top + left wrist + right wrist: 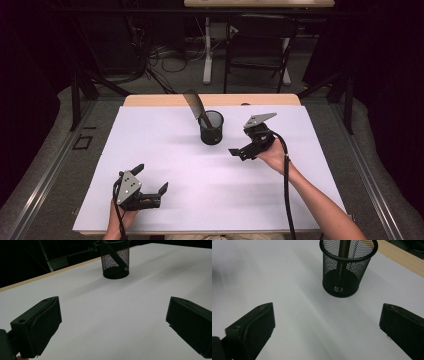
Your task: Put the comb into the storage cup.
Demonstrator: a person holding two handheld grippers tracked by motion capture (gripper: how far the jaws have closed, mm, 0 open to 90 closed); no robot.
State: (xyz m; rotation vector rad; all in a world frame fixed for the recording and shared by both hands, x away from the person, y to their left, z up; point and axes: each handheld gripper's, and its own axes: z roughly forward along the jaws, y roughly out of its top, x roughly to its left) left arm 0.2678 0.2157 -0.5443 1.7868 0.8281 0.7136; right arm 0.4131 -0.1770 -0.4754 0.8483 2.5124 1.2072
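With the dark tool point(196, 107) already leaning inside the mesh cup point(212, 131) mid-table, we judge placement done: right gripper point(245, 139) nearby, left gripper point(150, 179) well apart, both jaws spread, empty.

Count on the white tabletop point(165, 150): one black wire-mesh cup point(212, 128), one dark flat tool point(196, 107) standing inside it, and two black tongs, left point(151, 182) and right point(239, 144).
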